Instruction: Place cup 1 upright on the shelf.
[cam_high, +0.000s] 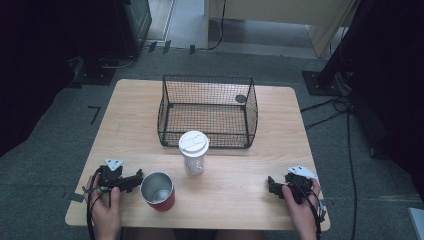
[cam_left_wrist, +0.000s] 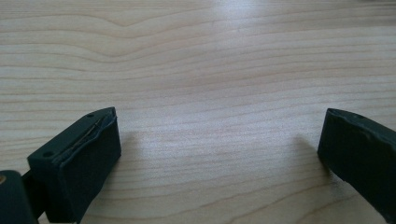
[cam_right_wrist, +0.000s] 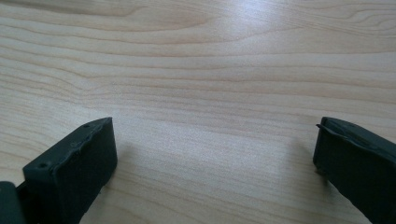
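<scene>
Grey carpet surrounds a pale wooden table (cam_high: 135, 125) at the frame's centre. At lower left, the left gripper (cam_high: 136, 179) lies on the wood under a hand (cam_high: 106, 210), jaws spread with nothing between them, pointing at the red cup (cam_high: 158, 191) just beside it, which stands upright and open-mouthed, probably the first thing to be picked up. At centre, a clear tumbler with a white lid (cam_high: 194, 152) stands in front of a black wire basket (cam_high: 207, 111), likely where things go. At lower right, the right gripper (cam_high: 272, 185) rests likewise, jaws wide and empty, well apart from both vessels.
</scene>
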